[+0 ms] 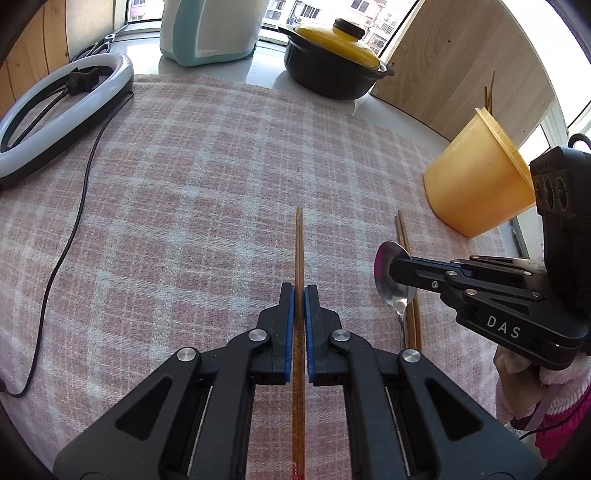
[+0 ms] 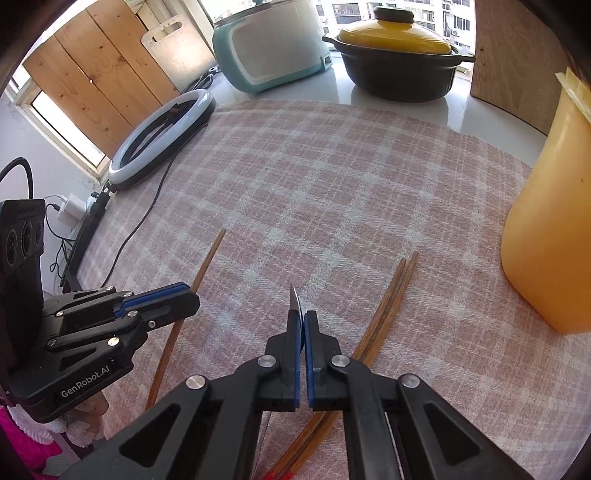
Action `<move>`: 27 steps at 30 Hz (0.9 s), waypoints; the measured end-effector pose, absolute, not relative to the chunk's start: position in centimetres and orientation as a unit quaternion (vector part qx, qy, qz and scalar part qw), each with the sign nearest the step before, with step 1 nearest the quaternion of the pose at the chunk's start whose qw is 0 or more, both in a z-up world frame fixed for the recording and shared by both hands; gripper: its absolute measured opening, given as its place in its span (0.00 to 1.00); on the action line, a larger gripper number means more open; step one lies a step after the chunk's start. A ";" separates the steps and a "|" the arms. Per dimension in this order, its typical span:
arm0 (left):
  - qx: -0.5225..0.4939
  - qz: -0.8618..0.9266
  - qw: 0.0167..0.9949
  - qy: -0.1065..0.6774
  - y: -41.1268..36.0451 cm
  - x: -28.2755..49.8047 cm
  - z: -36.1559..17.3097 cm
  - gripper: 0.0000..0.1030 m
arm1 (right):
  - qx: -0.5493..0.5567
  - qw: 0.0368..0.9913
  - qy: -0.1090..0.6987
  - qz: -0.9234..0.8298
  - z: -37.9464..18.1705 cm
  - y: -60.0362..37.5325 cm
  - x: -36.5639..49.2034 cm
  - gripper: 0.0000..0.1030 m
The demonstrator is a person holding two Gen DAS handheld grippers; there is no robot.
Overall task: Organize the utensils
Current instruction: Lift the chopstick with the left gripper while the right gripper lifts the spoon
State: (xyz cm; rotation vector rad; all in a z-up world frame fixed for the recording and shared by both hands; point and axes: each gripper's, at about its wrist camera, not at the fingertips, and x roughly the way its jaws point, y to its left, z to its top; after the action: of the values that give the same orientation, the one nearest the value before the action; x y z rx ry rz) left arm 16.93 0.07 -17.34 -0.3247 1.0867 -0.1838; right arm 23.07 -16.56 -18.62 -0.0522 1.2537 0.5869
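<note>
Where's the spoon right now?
The spoon is clamped in the right gripper, just above the chopstick pair on the cloth, near the yellow cup.

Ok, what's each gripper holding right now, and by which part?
Left gripper is shut on a chopstick, gripped partway along its shaft. Right gripper is shut on the spoon, pinching its bowl edge-on.

the cloth point(image 1: 207, 192) under the fingers is pink with a white check. the fingers point(image 1: 286, 332) are black with blue pads, closed on a brown chopstick point(image 1: 299, 243); right of them lie a silver spoon point(image 1: 391, 273) and a yellow cup point(image 1: 469, 184). beyond the tips: a black pot point(image 1: 325, 70) with yellow lid, a teal-and-white cooker point(image 1: 207, 33), a white ring light point(image 1: 55, 107).
</note>
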 end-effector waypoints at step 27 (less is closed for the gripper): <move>-0.204 -0.153 0.900 0.355 -7.0 22.2 -4.3 0.03 | 0.115 0.882 0.418 0.185 -3.0 -33.7 20.1 0.00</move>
State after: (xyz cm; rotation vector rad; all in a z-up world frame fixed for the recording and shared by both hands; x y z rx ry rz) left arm 22.17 -7.00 -4.26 -0.4217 0.7341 -0.3169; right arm 20.13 -33.72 -3.01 0.2388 0.8701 0.3860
